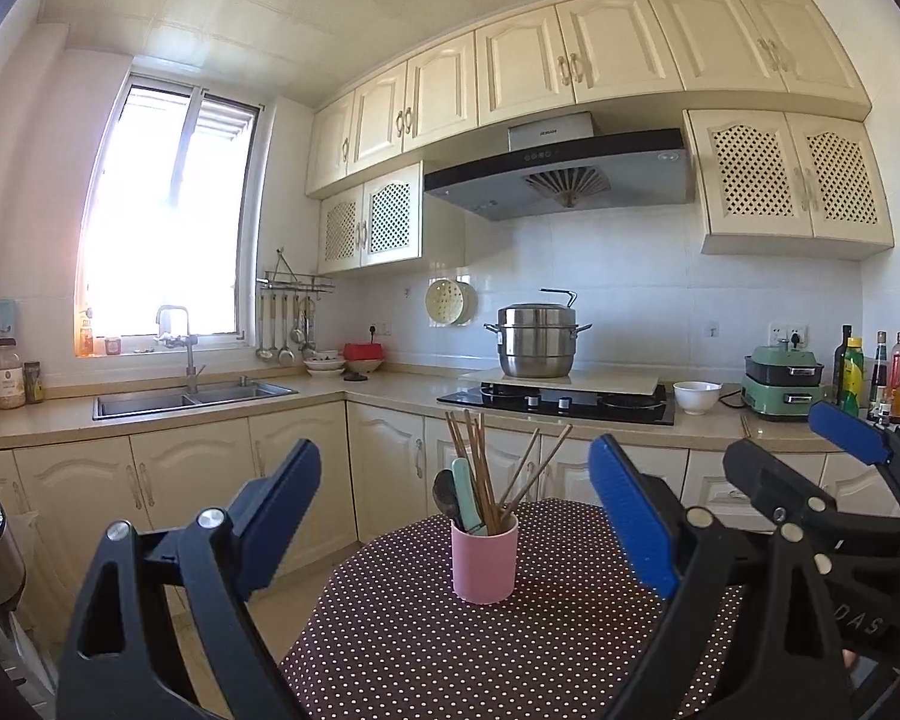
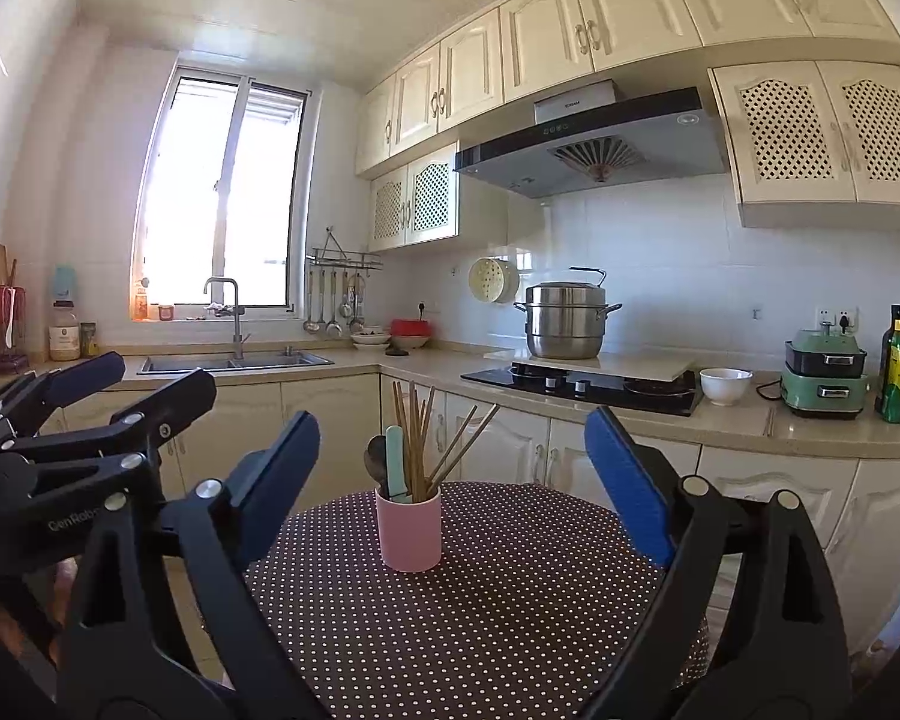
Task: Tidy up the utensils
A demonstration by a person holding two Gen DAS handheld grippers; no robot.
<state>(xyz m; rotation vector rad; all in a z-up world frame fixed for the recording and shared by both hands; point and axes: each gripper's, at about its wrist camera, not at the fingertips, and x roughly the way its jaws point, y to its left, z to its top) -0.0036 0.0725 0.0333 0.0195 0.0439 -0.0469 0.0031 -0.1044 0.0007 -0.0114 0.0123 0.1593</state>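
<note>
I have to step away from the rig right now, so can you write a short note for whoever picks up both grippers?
Left gripper: open, empty, held above the near edge of the table, aimed at the cup.
Right gripper: open, empty, beside the left one, also facing the cup.
Pink cup: upright on the dotted tablecloth, apart from both grippers. It holds the chopsticks, a dark spoon and a pale green-handled utensil.
Done: every utensil in view on the table stands in the cup; none lies loose.
Left: nothing obvious; check the table parts hidden behind the grippers.
</note>
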